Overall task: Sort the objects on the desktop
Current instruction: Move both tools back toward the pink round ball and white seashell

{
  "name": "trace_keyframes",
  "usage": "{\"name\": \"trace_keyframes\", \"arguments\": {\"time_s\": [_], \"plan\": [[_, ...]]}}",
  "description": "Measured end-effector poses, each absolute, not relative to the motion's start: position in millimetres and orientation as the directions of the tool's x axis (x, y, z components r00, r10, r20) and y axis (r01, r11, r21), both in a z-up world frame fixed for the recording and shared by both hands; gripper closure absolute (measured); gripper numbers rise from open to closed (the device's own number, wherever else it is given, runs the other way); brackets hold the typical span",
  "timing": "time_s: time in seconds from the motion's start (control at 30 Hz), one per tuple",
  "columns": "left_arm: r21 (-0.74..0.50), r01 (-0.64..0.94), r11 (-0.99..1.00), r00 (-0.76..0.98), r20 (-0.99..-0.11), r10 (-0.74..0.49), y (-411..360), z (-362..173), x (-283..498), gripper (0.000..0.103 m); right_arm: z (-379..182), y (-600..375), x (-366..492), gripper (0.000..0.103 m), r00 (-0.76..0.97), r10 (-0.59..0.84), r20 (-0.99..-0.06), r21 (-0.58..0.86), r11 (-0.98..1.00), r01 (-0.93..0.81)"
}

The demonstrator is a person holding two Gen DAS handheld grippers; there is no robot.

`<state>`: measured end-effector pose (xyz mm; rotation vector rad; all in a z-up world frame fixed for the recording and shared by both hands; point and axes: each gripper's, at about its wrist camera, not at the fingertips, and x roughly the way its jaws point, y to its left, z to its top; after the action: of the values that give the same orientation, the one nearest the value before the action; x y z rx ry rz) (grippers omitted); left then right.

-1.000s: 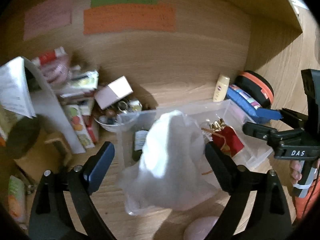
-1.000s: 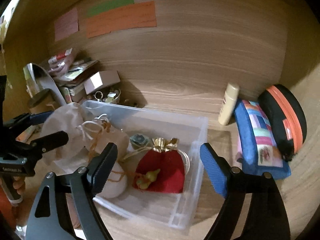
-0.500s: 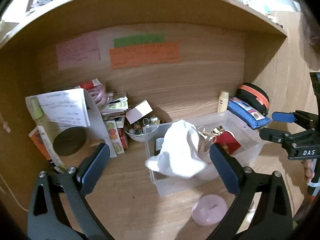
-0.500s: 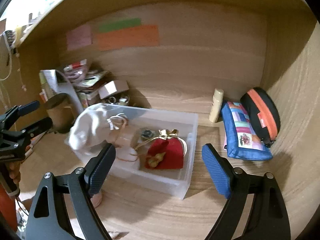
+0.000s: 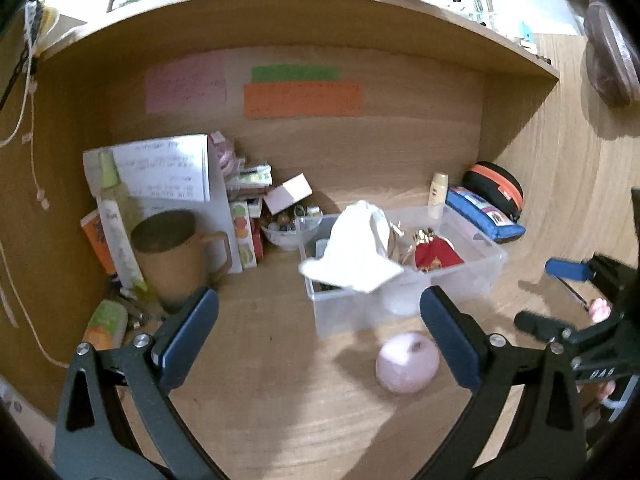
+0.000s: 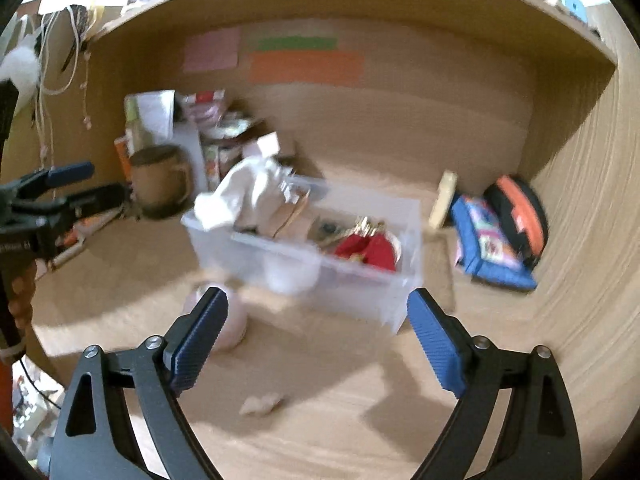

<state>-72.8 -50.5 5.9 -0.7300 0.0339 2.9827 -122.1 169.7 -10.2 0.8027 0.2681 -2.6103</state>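
Observation:
A clear plastic bin (image 5: 486, 270) (image 6: 406, 248) stands on the wooden desk. A white cloth bag (image 5: 356, 248) (image 6: 244, 196) hangs over its left rim, and a red pouch (image 5: 436, 254) (image 6: 370, 248) lies inside it. A pink round object (image 5: 407, 357) (image 6: 234, 326) lies on the desk in front of the bin. My left gripper (image 5: 320, 336) is open and empty, held back from the bin. My right gripper (image 6: 318, 336) is open and empty, also short of the bin. The right wrist view is blurred.
A brown mug (image 5: 176, 256), papers and small boxes (image 5: 248, 216) crowd the back left. A cream bottle (image 5: 438, 190), a blue pouch (image 5: 484, 216) and a black and orange case (image 5: 496, 186) lie at the back right. A small pale scrap (image 6: 260, 404) lies on the near desk.
Both grippers have pulled back and away from the bin. The white bag, close between my left fingers a second ago, now rests on the bin's rim.

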Motion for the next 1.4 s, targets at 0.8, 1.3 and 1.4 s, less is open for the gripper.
{"name": "trace_keyframes", "arguments": {"time_s": [0.8, 1.3, 1.4], "plan": [[0.011, -0.168, -0.986, -0.734, -0.669, 0.118, -6, -76, -99, 0.001, -93, 151, -105, 0.065, -0.603, -0.383, -0.7, 0.03, -0.859, 0.511], [0.025, -0.201, -0.979, -0.681, -0.722, 0.122, 19, -92, -125, 0.001, -92, 159, -104, 0.083, -0.621, -0.392, -0.678, 0.035, -0.862, 0.506], [0.022, -0.202, -0.979, -0.667, -0.735, 0.121, 22, -95, -131, 0.001, -88, 171, -106, 0.083, -0.629, -0.396, -0.669, 0.058, -0.872, 0.487]]}}
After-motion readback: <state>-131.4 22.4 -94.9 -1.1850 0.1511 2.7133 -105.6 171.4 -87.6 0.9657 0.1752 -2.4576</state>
